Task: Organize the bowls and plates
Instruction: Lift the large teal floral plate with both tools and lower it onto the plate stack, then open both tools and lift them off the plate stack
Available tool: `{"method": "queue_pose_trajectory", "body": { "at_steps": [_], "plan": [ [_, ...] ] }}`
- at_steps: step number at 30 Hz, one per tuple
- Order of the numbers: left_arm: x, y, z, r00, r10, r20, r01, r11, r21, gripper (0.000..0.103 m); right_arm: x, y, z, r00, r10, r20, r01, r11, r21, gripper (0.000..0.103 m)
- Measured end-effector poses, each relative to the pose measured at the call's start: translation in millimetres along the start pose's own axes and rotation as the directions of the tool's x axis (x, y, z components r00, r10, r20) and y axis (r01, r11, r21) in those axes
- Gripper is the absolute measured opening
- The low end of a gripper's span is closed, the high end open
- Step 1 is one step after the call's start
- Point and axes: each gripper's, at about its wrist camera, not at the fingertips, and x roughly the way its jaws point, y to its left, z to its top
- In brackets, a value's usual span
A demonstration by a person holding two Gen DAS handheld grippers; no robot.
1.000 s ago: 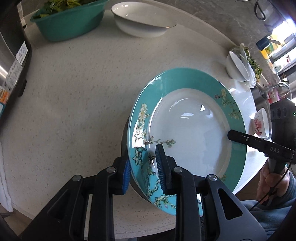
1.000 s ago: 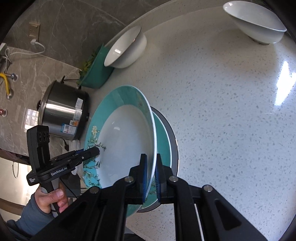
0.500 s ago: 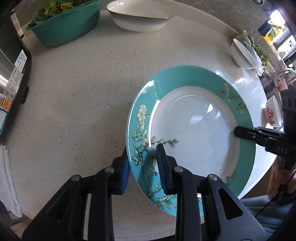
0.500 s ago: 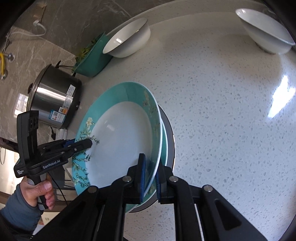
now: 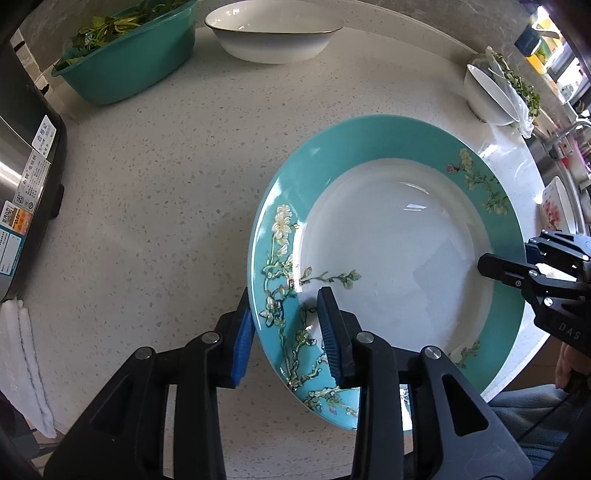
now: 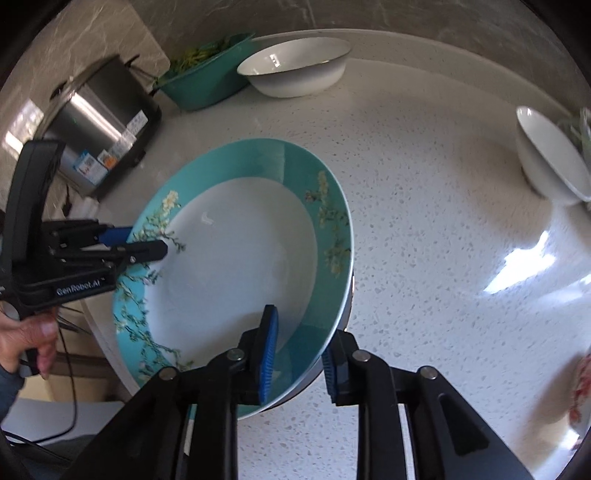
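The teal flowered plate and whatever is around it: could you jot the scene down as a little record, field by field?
plate: teal flowered plate, white centre, resting on other dishes of which only edges show
left hand-held gripper: jaws opening, plate rim between them
right hand-held gripper: jaws opening, opposite rim between them
surface: speckled white counter
far side: white bowl beside teal basin of greens
edge: steel cooker
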Motion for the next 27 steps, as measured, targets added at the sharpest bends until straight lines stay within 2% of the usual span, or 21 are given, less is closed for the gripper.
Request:
{"method": "queue_pose_trajectory", "body": {
  "at_steps": [5,9,15,16,17,19,21,22,23,26,27],
  "plan": [
    [-2,1,0,1.0,0.001,0.002,-0.001,1.0,0.002,0.031,3,13,0,0.993,-0.116,-0.024,0.113,0.99,-0.085,0.034],
    [-1,-2,1,1.0,0.0,0.0,0.0,1.0,0.009,0.036,8,12,0,0.988,-0.145,-0.046,0.14,0.986,-0.094,0.035],
    [1,-3,3,1.0,-0.029,0.006,0.029,1.0,-0.007,0.046,7,6,1,0.994,-0.099,-0.042,0.097,0.994,-0.055,0.038],
    [0,-3,4,0.999,-0.035,0.007,0.035,0.999,-0.014,0.052,5,4,2,0.996,-0.083,-0.036,0.081,0.996,-0.043,0.04],
    [-2,-2,4,0.999,-0.034,0.012,0.034,0.999,-0.019,0.061,1,2,2,0.996,-0.081,-0.026,0.08,0.996,-0.033,0.043],
    [-10,2,5,0.999,-0.028,0.033,0.029,0.999,-0.038,0.068,-8,-5,1,0.997,-0.073,-0.005,0.073,0.997,-0.011,0.054],
    [-23,9,7,0.998,-0.016,0.057,0.02,0.997,-0.071,0.072,-21,-16,1,0.998,-0.057,0.026,0.056,0.998,0.029,0.074],
    [-32,15,8,0.997,-0.018,0.076,0.025,0.995,-0.096,0.075,-27,-21,3,0.998,-0.051,0.04,0.05,0.998,0.046,0.077],
    [-41,20,11,0.995,-0.026,0.098,0.038,0.993,-0.116,0.079,-36,-30,7,0.998,-0.026,0.053,0.022,0.997,0.074,0.084],
    [-69,34,31,0.978,-0.067,0.196,0.098,0.983,-0.153,0.093,-55,-56,29,0.993,0.081,0.085,-0.094,0.982,0.163,0.088],
    [-77,39,41,0.969,-0.085,0.232,0.124,0.979,-0.161,0.093,-60,-62,38,0.989,0.112,0.097,-0.128,0.973,0.19,0.095]
  ]
}}
